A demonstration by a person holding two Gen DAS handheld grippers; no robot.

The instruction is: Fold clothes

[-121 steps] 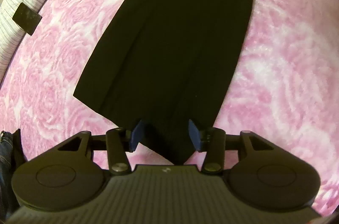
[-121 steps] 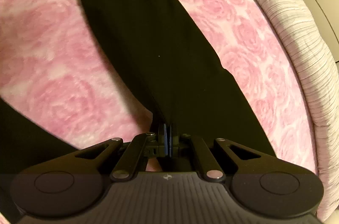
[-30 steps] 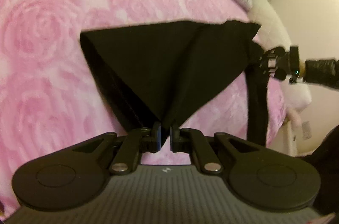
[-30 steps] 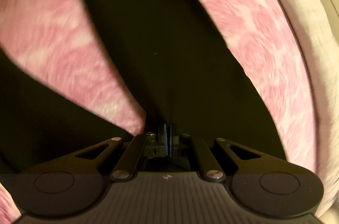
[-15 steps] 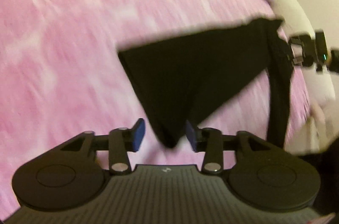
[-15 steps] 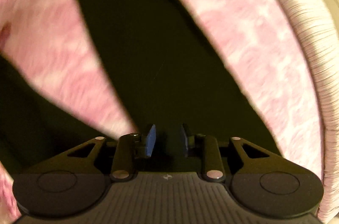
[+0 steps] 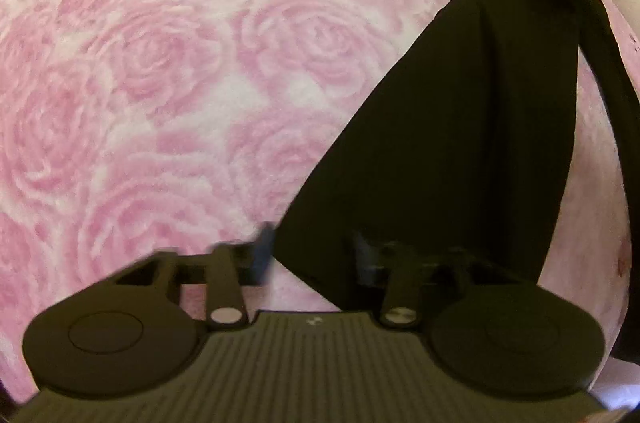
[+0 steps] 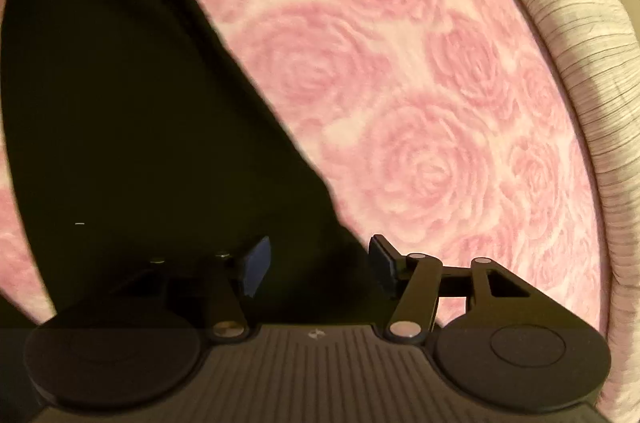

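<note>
The black garment (image 7: 460, 143) lies flat on the pink rose blanket (image 7: 180, 83) of the bed, smooth and narrowing toward its far end. Your left hand-held gripper (image 7: 310, 255) and right hand-held gripper (image 8: 318, 263) both stand apart, holding nothing. You look between folds; next, clamp an edge squarely

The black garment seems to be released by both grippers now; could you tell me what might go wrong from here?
The black garment lies slanted on the pink rose blanket, so its edges may not be aligned. A loose strip trails down its right side. The open left gripper and right gripper straddle corners and could drag the fold if they move sideways.
</note>
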